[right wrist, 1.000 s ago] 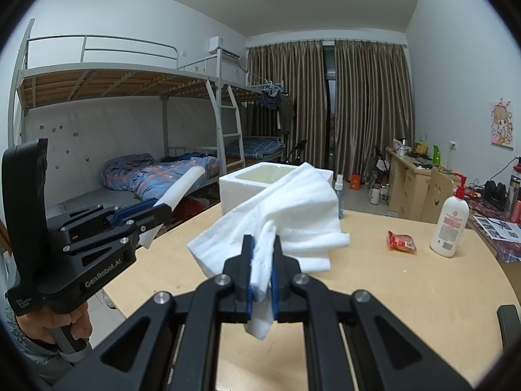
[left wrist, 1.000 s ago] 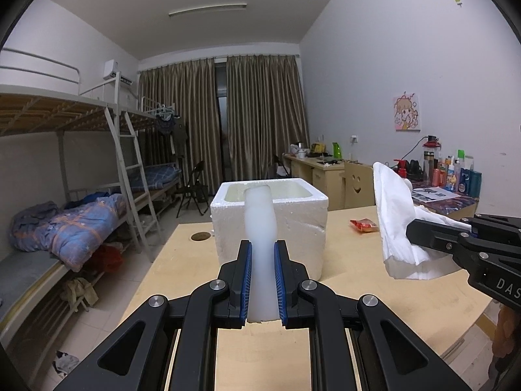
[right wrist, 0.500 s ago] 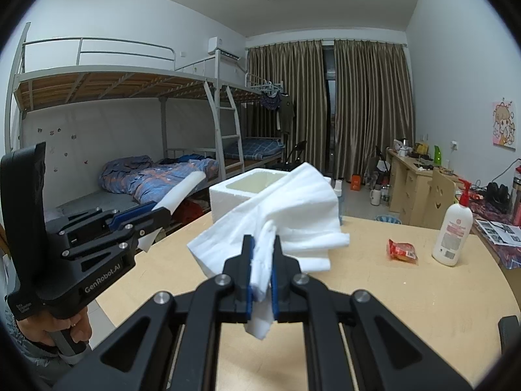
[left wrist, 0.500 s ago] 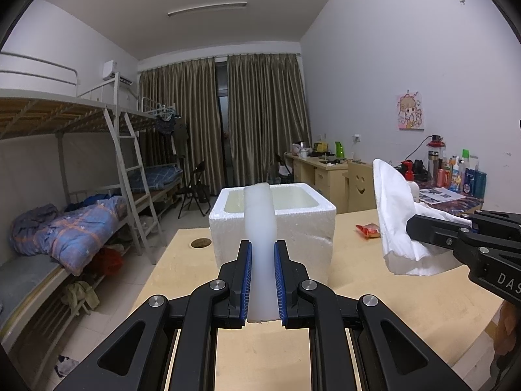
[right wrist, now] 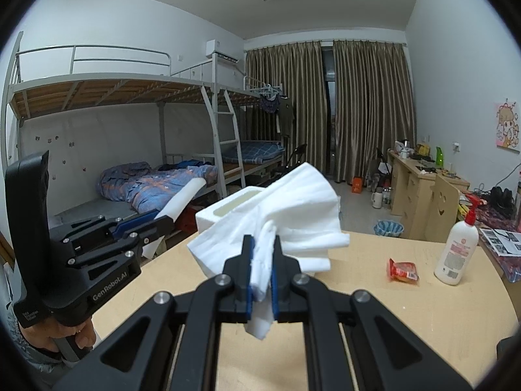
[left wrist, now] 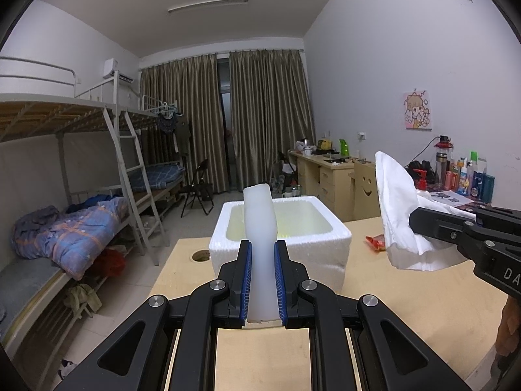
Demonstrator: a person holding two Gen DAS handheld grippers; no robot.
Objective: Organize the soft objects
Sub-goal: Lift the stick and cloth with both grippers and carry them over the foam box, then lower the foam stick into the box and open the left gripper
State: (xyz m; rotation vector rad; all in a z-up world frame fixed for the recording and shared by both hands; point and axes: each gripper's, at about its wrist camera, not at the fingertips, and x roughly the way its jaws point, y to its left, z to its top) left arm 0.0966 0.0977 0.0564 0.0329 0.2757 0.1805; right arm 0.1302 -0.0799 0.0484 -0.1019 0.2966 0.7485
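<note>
The left gripper (left wrist: 262, 282) is clamped on a white foam strip (left wrist: 260, 228), its blue-lined jaws pressed against both flat sides. The strip is smooth, translucent white and round-topped, standing upright above the jaws and in front of the foam box (left wrist: 329, 228). The right gripper (right wrist: 263, 265) is closed tight on a white tissue wad (right wrist: 293, 215); the wad is crumpled, soft and layered, fanning out above the jaws with a torn tail hanging below them.

The foam box is white expanded polystyrene with thick, grainy walls and an open top, resting on the pale wooden table (right wrist: 374, 319). A red snack packet (right wrist: 403, 270) lies flat on the table right of the box, and a white pump bottle (right wrist: 457, 251) stands upright beyond it. Both held items hang above the table, clear of the box.
</note>
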